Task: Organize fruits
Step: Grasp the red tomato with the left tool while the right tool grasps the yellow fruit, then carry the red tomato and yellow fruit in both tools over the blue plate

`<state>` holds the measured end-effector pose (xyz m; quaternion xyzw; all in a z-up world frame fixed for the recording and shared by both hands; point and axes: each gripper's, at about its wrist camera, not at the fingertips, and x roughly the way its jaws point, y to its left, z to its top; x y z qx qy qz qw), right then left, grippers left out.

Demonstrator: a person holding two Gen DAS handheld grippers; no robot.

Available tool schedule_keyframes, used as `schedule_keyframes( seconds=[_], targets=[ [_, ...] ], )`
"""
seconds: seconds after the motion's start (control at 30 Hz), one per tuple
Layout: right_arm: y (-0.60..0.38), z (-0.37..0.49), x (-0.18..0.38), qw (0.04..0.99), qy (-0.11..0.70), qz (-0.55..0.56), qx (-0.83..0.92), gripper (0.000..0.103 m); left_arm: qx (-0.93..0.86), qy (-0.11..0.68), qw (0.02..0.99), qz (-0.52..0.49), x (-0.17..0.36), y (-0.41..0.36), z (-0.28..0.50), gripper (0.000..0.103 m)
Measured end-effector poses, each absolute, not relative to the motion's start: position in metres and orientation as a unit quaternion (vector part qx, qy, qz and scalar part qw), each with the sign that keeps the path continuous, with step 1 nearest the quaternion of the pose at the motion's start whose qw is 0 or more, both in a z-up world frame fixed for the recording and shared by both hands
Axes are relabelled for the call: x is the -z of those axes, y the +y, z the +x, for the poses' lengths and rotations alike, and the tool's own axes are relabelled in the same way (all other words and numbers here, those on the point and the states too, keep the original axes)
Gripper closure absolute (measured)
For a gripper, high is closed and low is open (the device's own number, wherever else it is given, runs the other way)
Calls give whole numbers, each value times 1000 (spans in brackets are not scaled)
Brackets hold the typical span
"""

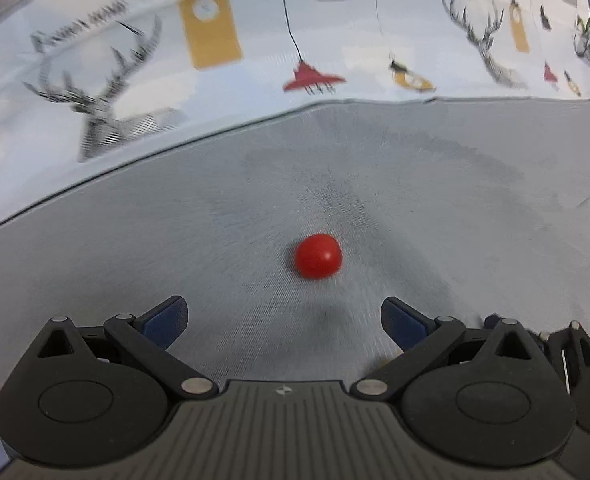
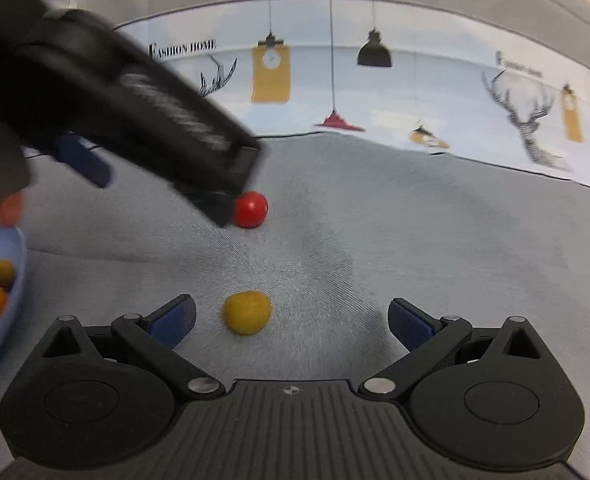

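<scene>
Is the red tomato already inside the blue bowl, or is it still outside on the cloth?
Outside. The red tomato lies on the grey cloth, apart from the blue bowl.

A grey woven cloth surface [image 2: 435, 248] carries it all, with a red fruit [image 2: 250, 209] sitting out in the open, a yellow fruit [image 2: 247, 312] resting nearer the right wrist camera, well apart from it, and a pale blue bowl [image 2: 13, 300] of small fruits at the left edge.
</scene>
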<state>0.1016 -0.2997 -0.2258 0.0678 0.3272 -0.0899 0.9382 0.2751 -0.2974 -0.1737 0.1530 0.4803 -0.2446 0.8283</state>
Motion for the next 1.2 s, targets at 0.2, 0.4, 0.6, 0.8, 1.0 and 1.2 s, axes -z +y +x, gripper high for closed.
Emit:
schedule_keyframes(
  seconds=[0.2,0.4,0.6,0.8,1.0,1.2],
  targets=[
    [-310,103,239,940,322,59,96,55,242,484,829,144,206,-312,311,4],
    [-323,99,239,938,317,83,113,75,259,454,840,146,195,-309,311,70],
    [-318,93,242,938,316,66,125,75,241,459,842,148,192,-299,300,70],
    [-338,84,236,930,305,160,129,74,233,453,852,123,159,-273,274,71],
    [-351,75,211,914,309,221,143,74,216,434,870,92,104,-223,220,71],
    [-330,52,166,916,294,246,116,74,183,434,878,82,68,-154,156,71]
  ],
)
